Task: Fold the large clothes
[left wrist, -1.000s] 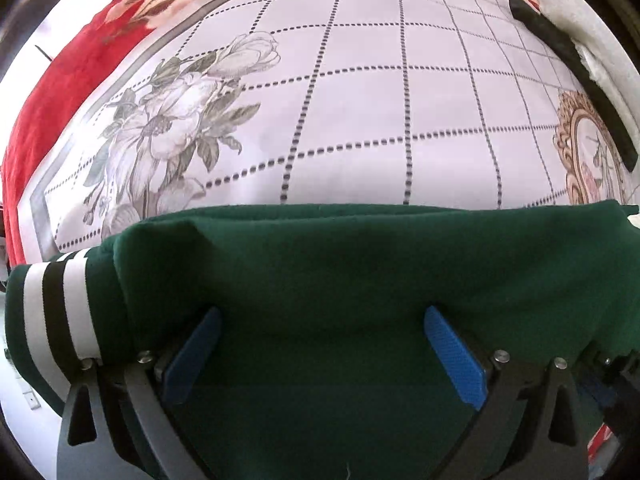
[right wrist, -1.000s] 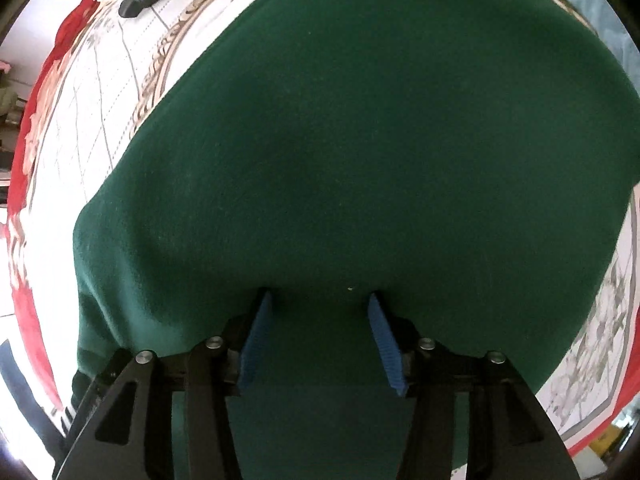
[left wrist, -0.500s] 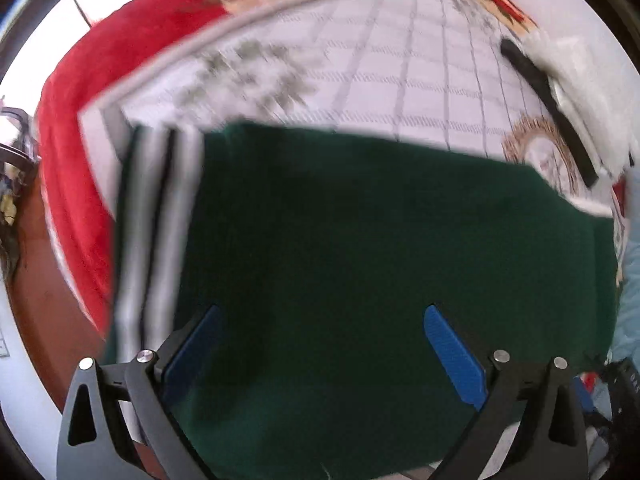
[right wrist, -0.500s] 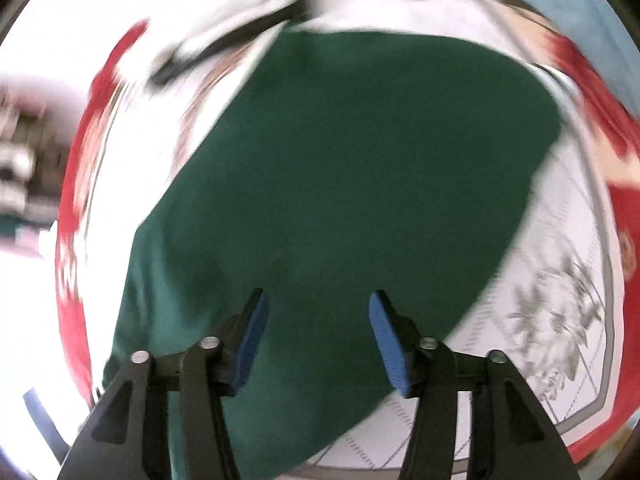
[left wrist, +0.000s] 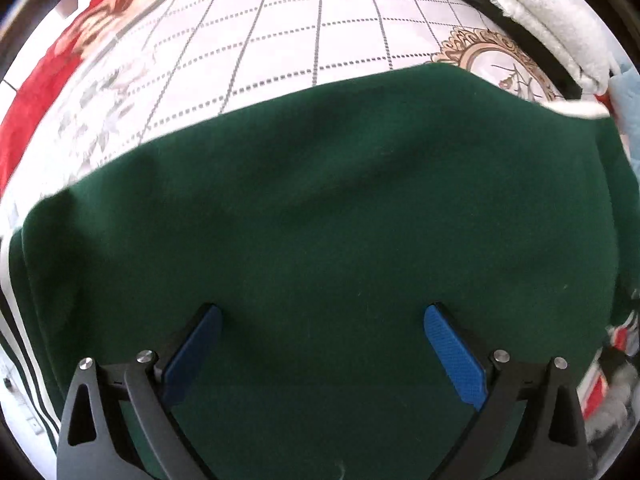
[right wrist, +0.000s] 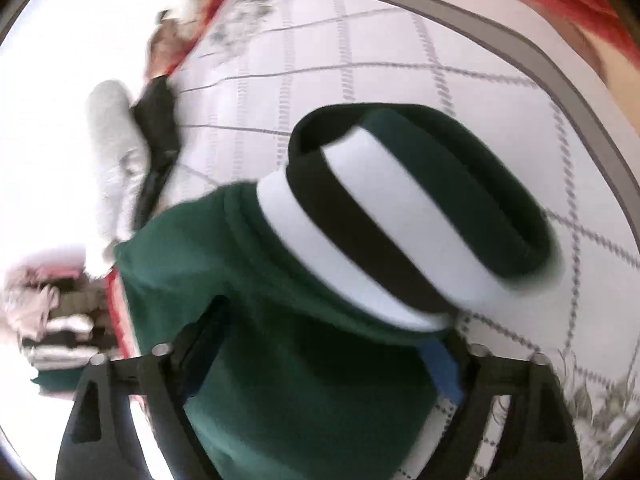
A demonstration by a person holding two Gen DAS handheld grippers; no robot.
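Note:
A dark green sweater lies spread on a white checked bedspread. Its black-and-white striped band shows at the left edge. My left gripper hangs straight over the green cloth, jaws wide open, pads clear of it. In the right wrist view a bunched green sleeve with a black-and-white striped cuff bulges up between the jaws of my right gripper. Those jaws are closing on it. The cloth covers the left pad and lies against the blue right pad.
A white fluffy blanket with a black strip lies along one side of the bed. The bedspread has a red floral border. A light blue cloth sits by the sweater. Stacked clothes lie beyond the bed's edge.
My right gripper swung from the flat green body to the sleeve; the striped cuff now bunches between its jaws. The left gripper shifted over the sweater and stays open.

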